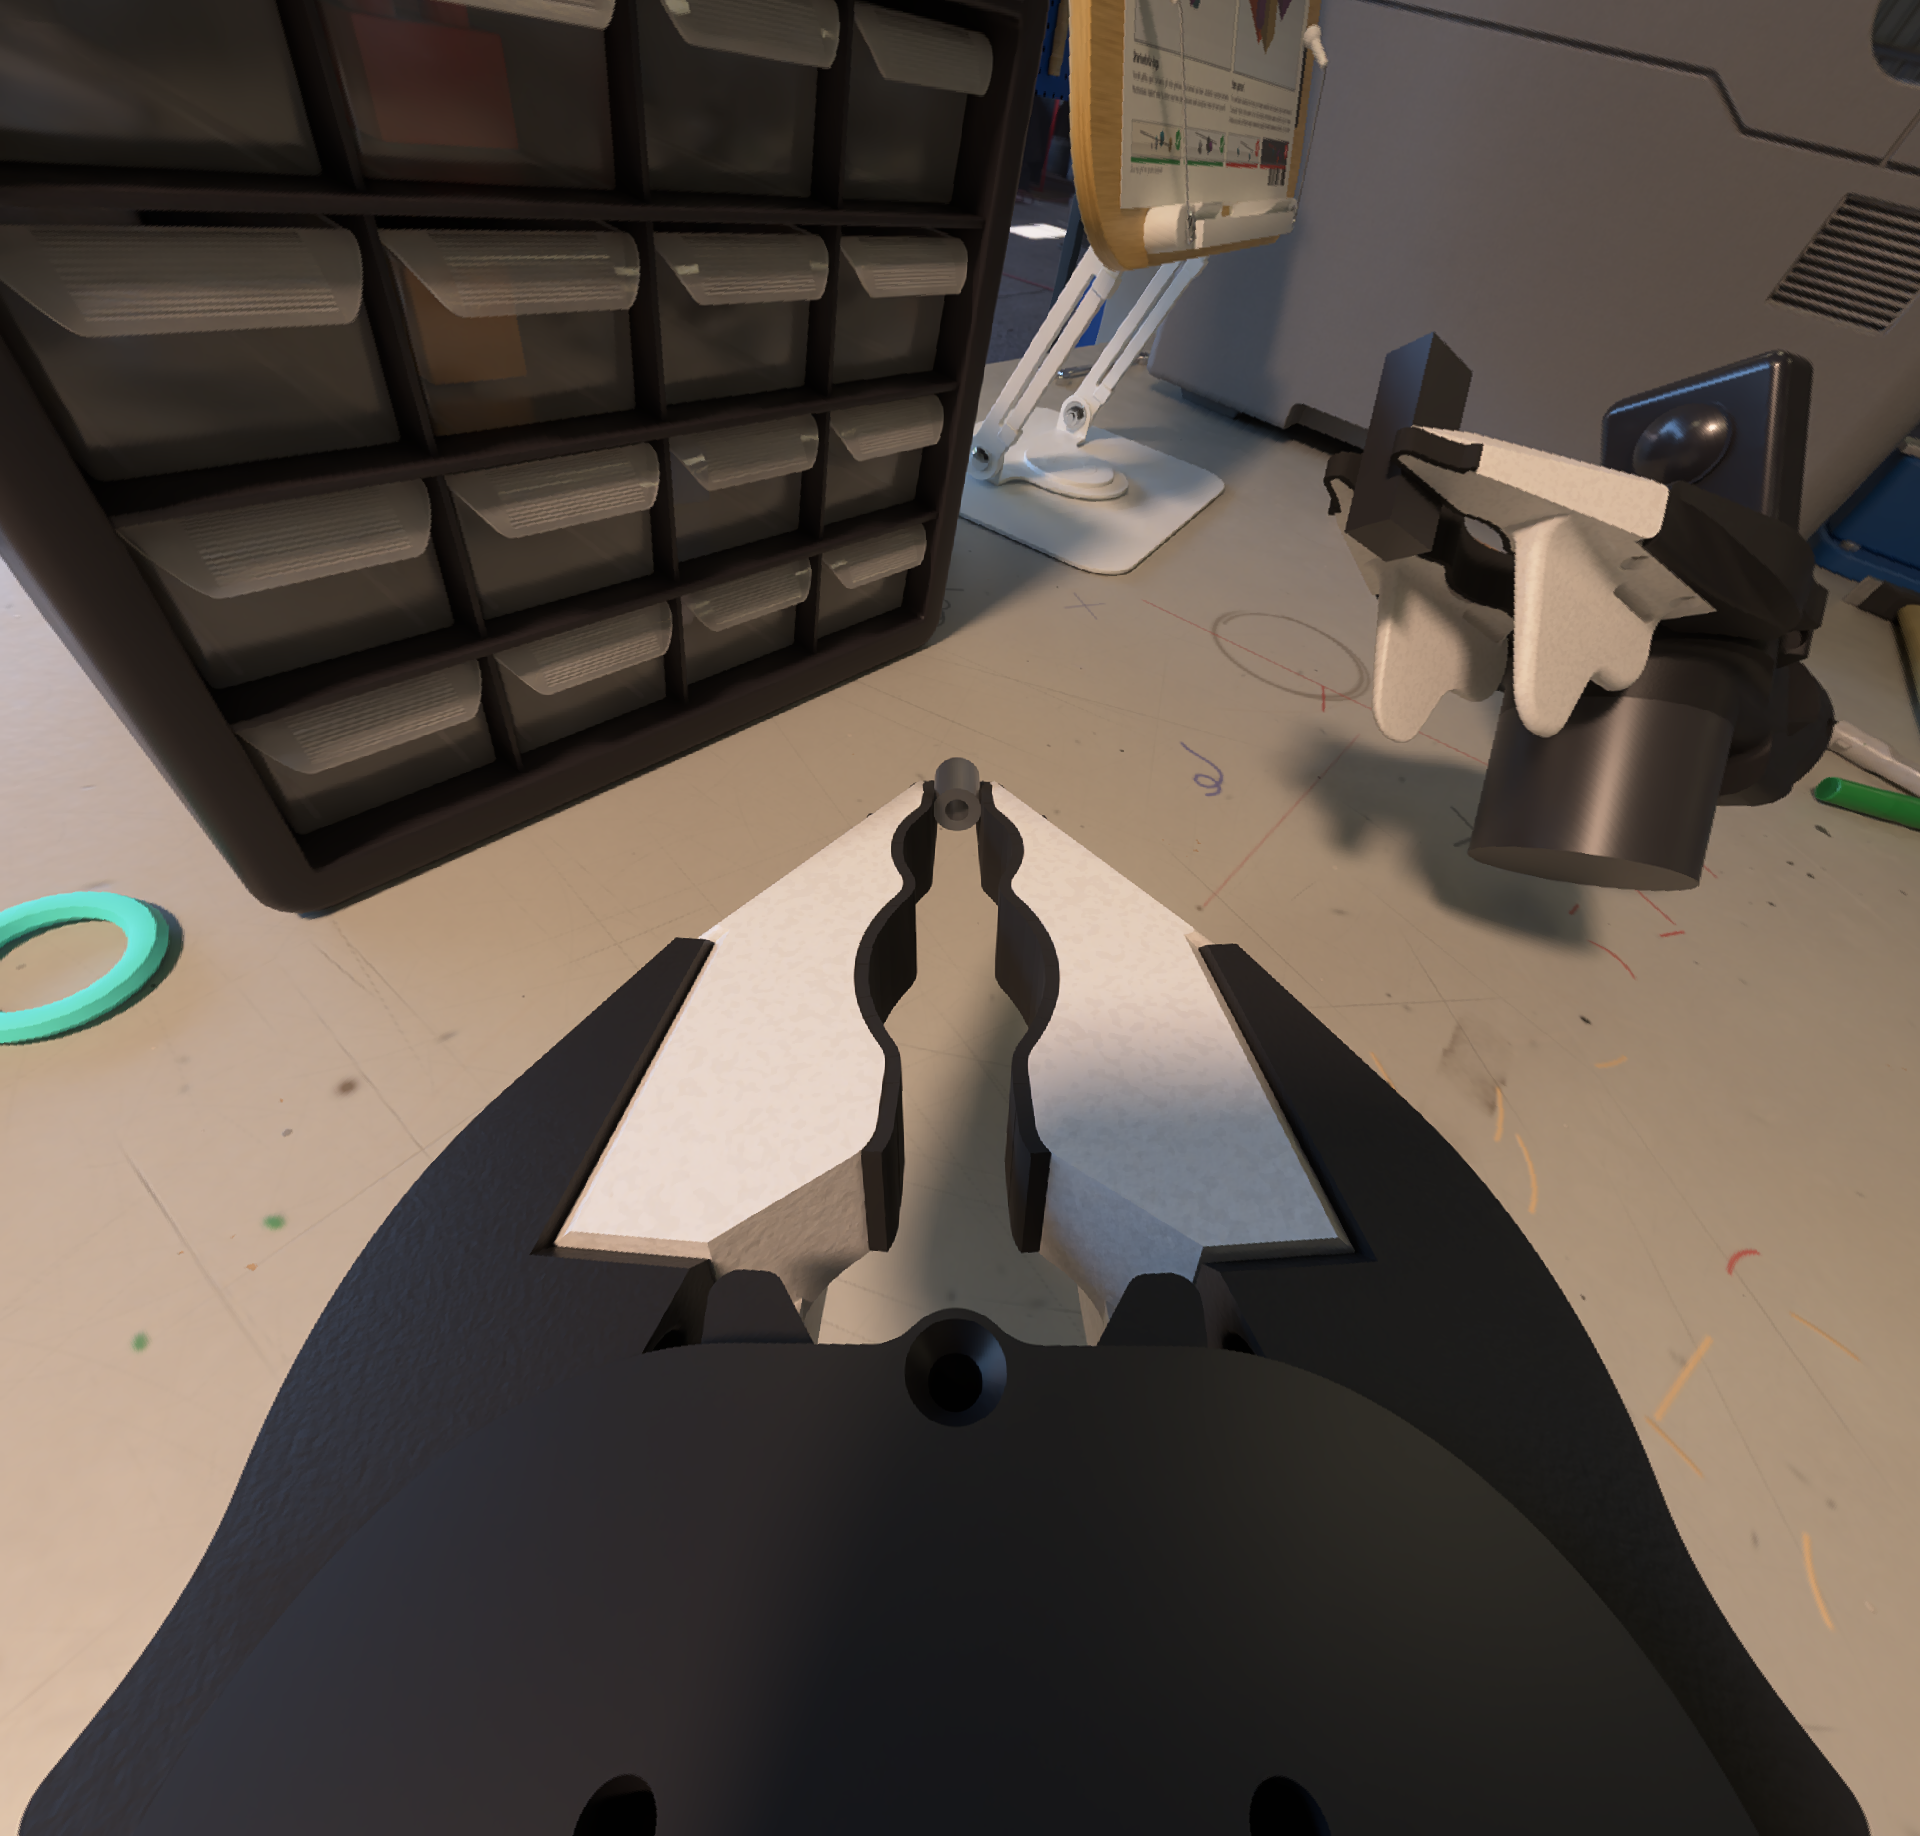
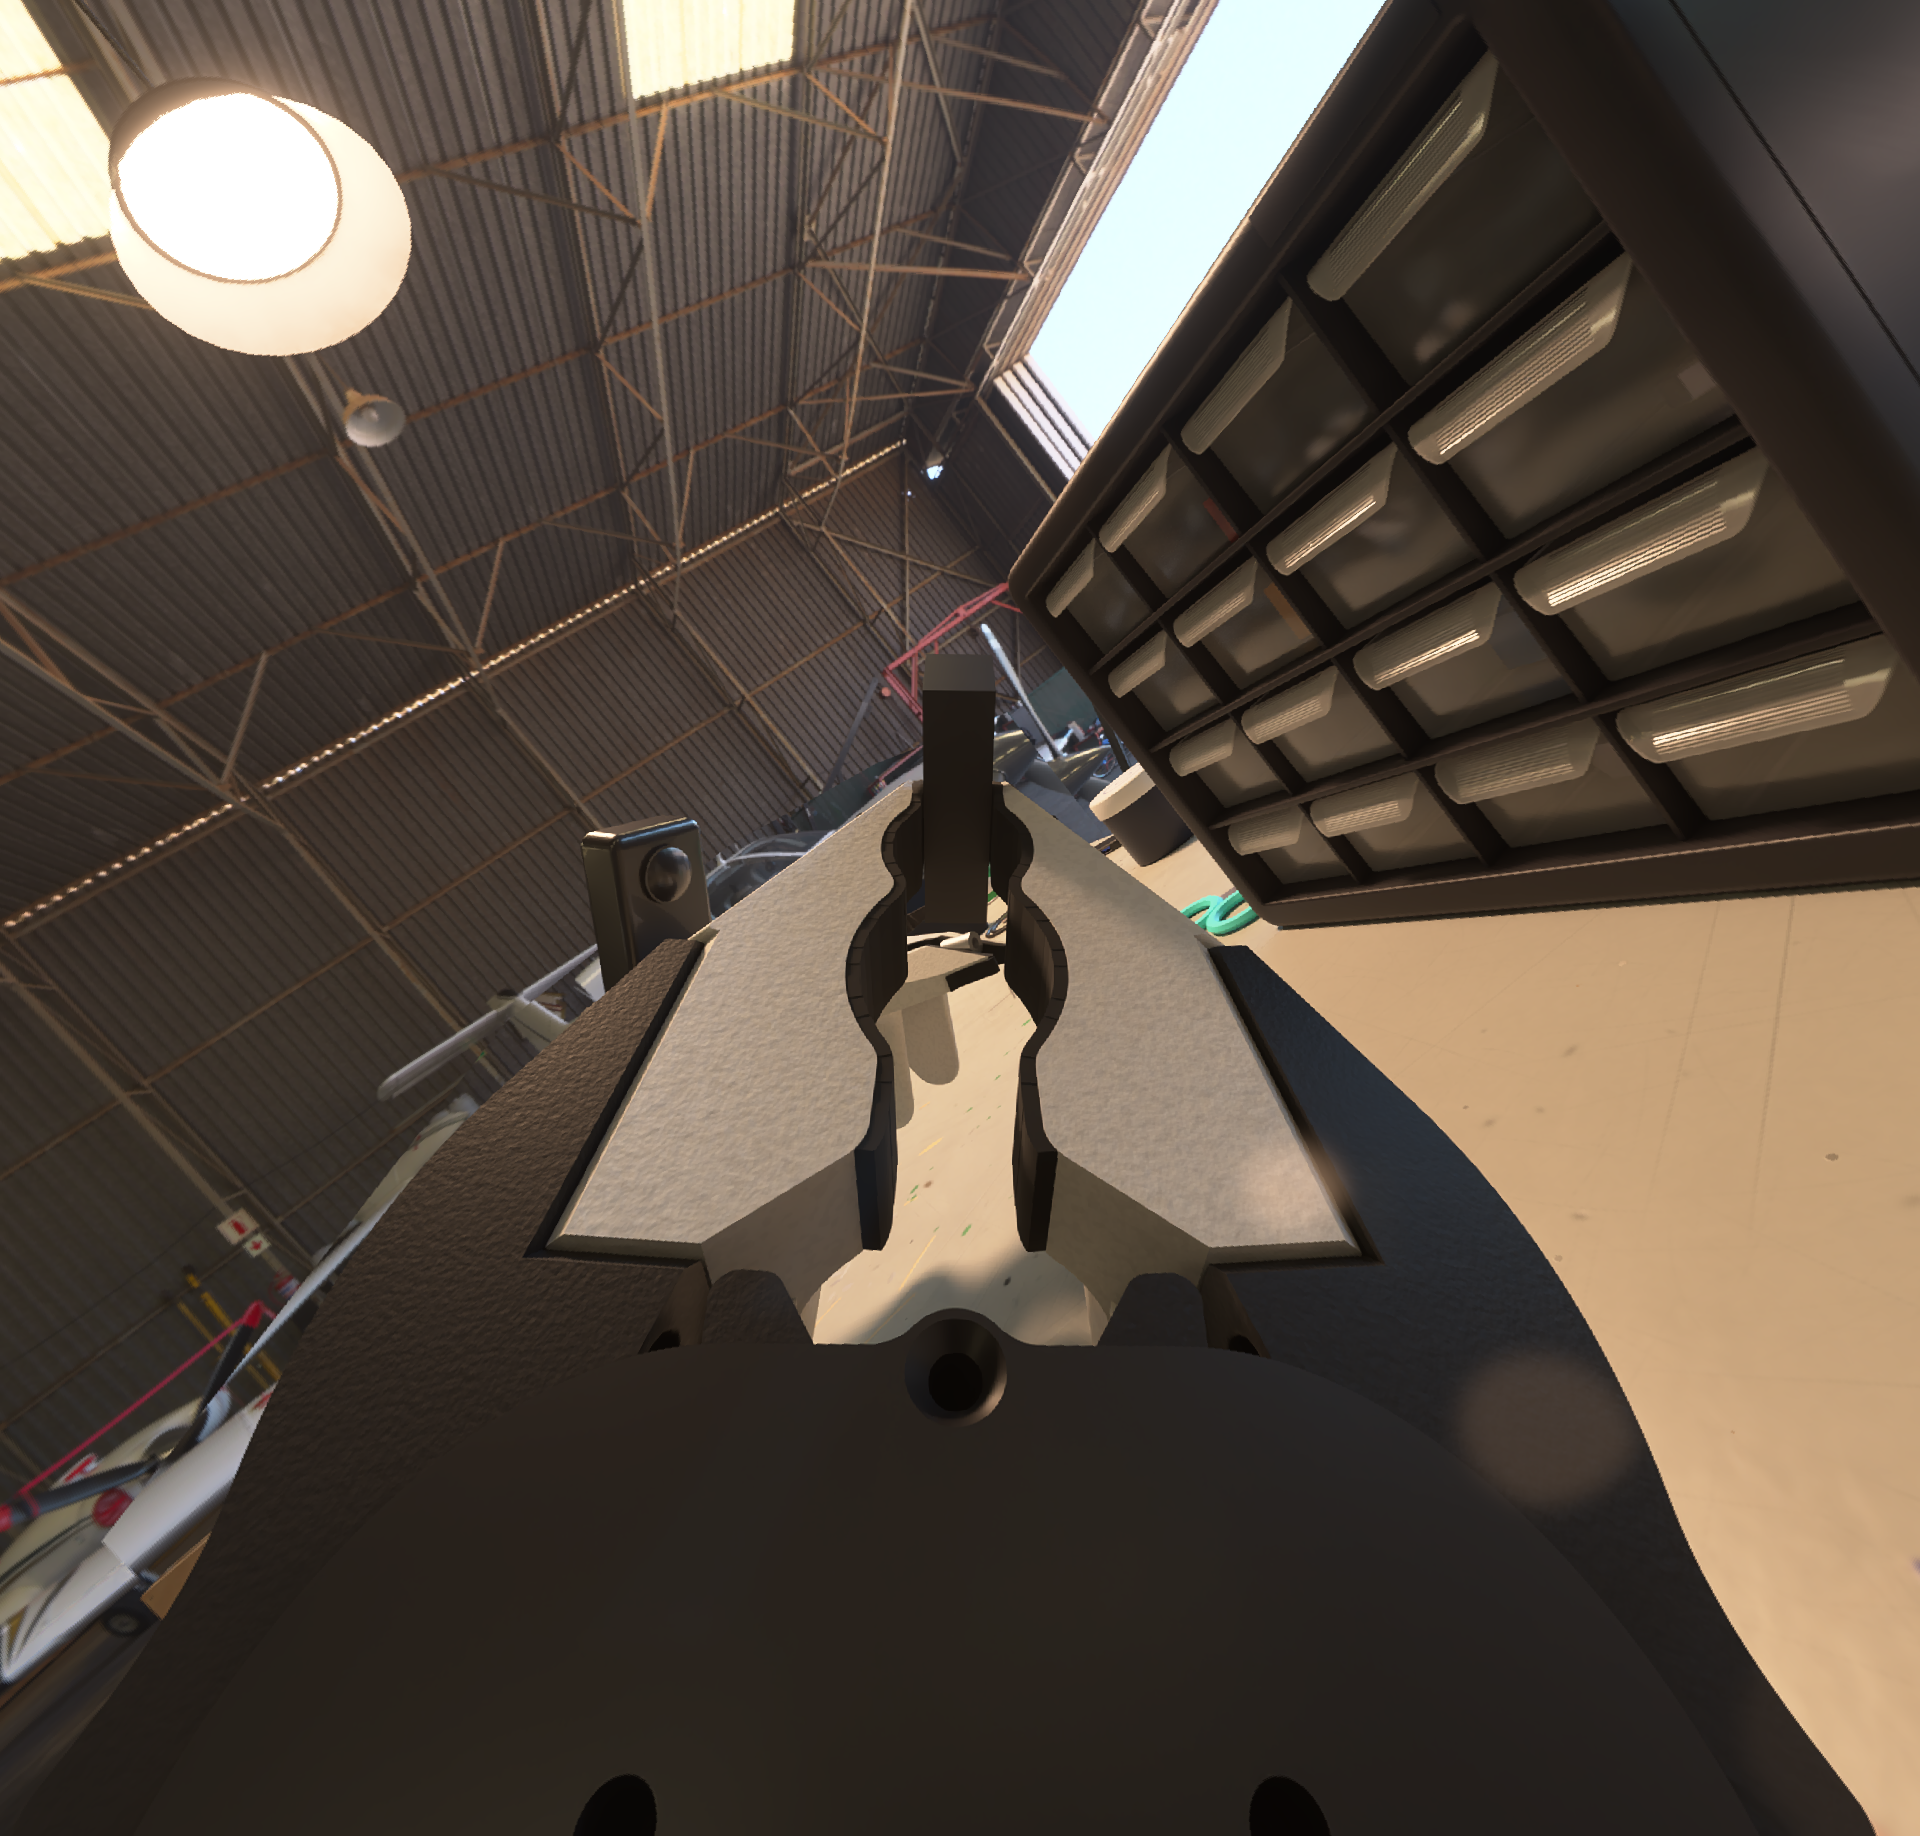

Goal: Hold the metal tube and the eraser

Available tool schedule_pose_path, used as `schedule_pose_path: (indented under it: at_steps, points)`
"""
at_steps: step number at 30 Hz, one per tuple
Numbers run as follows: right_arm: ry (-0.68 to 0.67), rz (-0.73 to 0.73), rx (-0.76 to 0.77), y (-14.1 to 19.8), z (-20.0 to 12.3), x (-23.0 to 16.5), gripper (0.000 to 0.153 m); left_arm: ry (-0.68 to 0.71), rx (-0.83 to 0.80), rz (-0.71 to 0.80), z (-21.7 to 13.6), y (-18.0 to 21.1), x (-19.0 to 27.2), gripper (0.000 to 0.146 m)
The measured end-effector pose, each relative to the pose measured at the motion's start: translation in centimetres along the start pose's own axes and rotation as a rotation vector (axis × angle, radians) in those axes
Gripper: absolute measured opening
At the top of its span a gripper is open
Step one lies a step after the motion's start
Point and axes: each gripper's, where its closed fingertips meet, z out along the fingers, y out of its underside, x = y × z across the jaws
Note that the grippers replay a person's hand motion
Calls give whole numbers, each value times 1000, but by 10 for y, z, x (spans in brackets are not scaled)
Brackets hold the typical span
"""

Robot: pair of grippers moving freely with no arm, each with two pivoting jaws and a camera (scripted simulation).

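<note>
beige scuffed workbench in a hangar, dark drawer cabinet far left, teal ring at left edge, white stand with a board at the back. left gripper is clamped on the small metal tube at its fingertips, tube end-on and lifted above the bench. right gripper, tilted up toward the roof, pinches the dark block eraser upright between its tips, off the bench at right.
</note>
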Motion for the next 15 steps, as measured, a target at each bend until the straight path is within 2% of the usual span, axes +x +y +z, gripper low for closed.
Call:
schedule_pose_path:
  at_steps: [15]
  points:
    - [-22,22,5,-1,0,-2,11,-1,-23,11,3,5,0,7]
